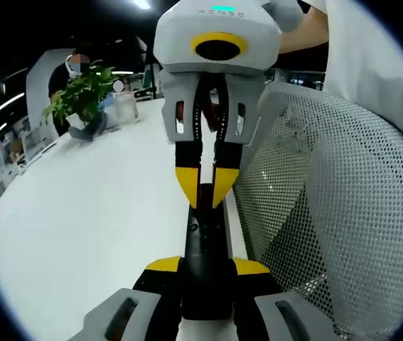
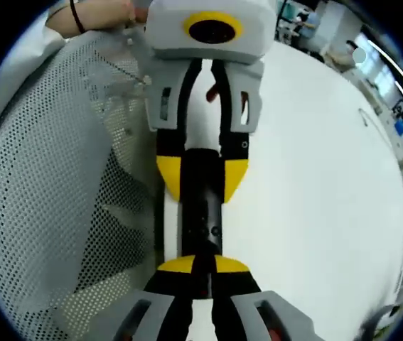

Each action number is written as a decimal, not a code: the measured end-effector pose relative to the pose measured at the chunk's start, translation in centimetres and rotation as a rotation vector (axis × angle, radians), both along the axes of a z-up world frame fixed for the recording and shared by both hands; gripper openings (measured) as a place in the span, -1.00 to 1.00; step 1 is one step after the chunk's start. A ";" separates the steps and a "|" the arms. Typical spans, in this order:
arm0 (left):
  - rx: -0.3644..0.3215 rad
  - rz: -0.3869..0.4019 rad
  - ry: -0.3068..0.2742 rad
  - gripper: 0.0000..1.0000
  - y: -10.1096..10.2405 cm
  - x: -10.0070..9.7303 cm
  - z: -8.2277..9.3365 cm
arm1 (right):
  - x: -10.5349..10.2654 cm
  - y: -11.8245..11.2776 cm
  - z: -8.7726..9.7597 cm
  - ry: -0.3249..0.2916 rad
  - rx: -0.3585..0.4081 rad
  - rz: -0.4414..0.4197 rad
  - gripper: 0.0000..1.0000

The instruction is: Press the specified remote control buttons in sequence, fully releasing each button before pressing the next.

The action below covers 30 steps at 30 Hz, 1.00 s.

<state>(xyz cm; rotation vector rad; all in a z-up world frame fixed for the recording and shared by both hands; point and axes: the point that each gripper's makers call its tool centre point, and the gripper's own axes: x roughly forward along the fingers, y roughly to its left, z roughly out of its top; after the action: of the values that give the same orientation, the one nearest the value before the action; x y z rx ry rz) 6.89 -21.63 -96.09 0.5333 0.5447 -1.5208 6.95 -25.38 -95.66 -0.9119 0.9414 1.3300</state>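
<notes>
1. Clearly, in the left gripper view the left gripper (image 1: 205, 273) is clenched on the near end of a black remote control (image 1: 202, 234), which runs toward 12 o'clock along the edge of the white table (image 1: 94, 213).
2. At the remote's far end, the right gripper (image 1: 205, 192) comes down from 12 o'clock, its yellow tips pinched nearly together and touching the remote.
3. In the right gripper view the right gripper (image 2: 201, 268) has its tips closed together over the black remote control (image 2: 201, 213); the left gripper (image 2: 201, 174) grips it from the opposite end.
4. Beside the remote, a white mesh chair back (image 1: 329, 213) stands close at 3 o'clock, crowding the table edge.
5. Farther out at 10 o'clock, a potted plant (image 1: 84, 96) sits on the table.
6. A hand (image 2: 101, 14) shows at 11 o'clock in the right gripper view.
</notes>
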 end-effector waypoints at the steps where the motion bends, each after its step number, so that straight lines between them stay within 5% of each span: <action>1: 0.000 0.001 0.001 -0.50 0.0 0.0 0.0 | 0.0 0.1 0.0 -0.016 0.022 0.010 -0.92; 11: -0.001 0.000 0.001 -0.50 0.0 0.0 0.0 | -0.1 0.3 0.2 -0.048 0.087 -0.025 -0.91; 22: -0.006 -0.002 0.003 -0.50 0.0 0.1 0.0 | -0.3 0.8 0.0 -0.039 0.030 0.056 -0.91; 27: -0.008 -0.002 0.003 -0.50 0.0 0.1 0.0 | -0.2 0.7 -0.2 -0.003 -0.037 0.020 -0.90; 30: -0.008 -0.002 0.003 -0.50 0.0 0.1 0.0 | -0.3 0.6 -0.1 -0.021 -0.010 0.031 -0.90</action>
<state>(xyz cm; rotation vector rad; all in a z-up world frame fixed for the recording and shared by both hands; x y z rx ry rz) 6.95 -21.64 -96.06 0.5249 0.5402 -1.5253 6.68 -24.80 -95.80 -0.9496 0.9211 1.3404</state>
